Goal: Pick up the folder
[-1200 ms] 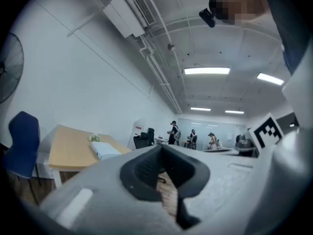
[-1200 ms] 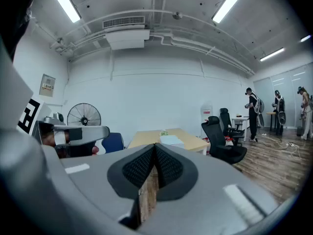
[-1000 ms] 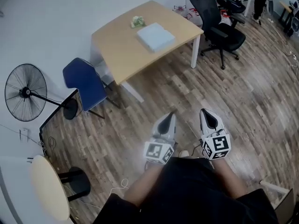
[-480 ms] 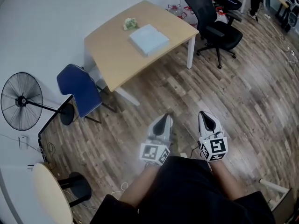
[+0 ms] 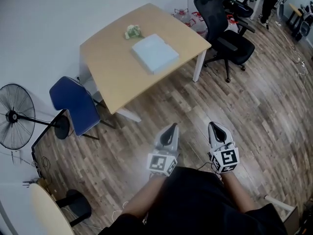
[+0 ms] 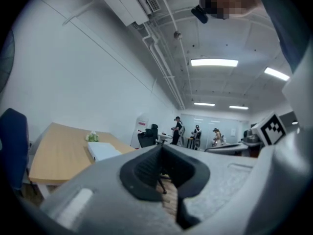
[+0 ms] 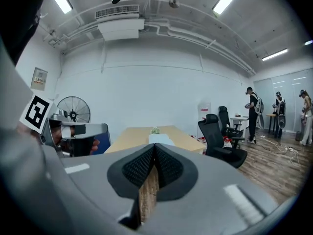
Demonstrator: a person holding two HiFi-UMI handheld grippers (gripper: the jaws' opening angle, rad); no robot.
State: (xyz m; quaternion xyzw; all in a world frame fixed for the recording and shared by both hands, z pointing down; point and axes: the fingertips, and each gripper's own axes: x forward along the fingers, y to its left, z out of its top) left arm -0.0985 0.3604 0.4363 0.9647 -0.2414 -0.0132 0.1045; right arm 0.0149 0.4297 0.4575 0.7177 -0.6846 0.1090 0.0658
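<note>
A pale blue folder [image 5: 155, 53] lies flat on the wooden table [image 5: 110, 67] at the far side of the room, with a small green and white object [image 5: 132, 32] behind it. The folder [image 6: 103, 151] shows at the left in the left gripper view and the folder [image 7: 160, 139] dead ahead in the right gripper view. My left gripper [image 5: 171, 128] and right gripper [image 5: 213, 126] are held side by side over the wood floor, well short of the table. Both are shut with nothing between their jaws.
A blue chair [image 5: 73, 104] stands at the table's near left corner. A black office chair [image 5: 226, 35] sits to the table's right. A standing fan [image 5: 14, 121] and a round stool [image 5: 51, 214] are at the left. People stand at desks in the far right background.
The table and folder have drawn closer and shifted left in the head view as I walk toward them. Both grippers stay shut and side by side.
</note>
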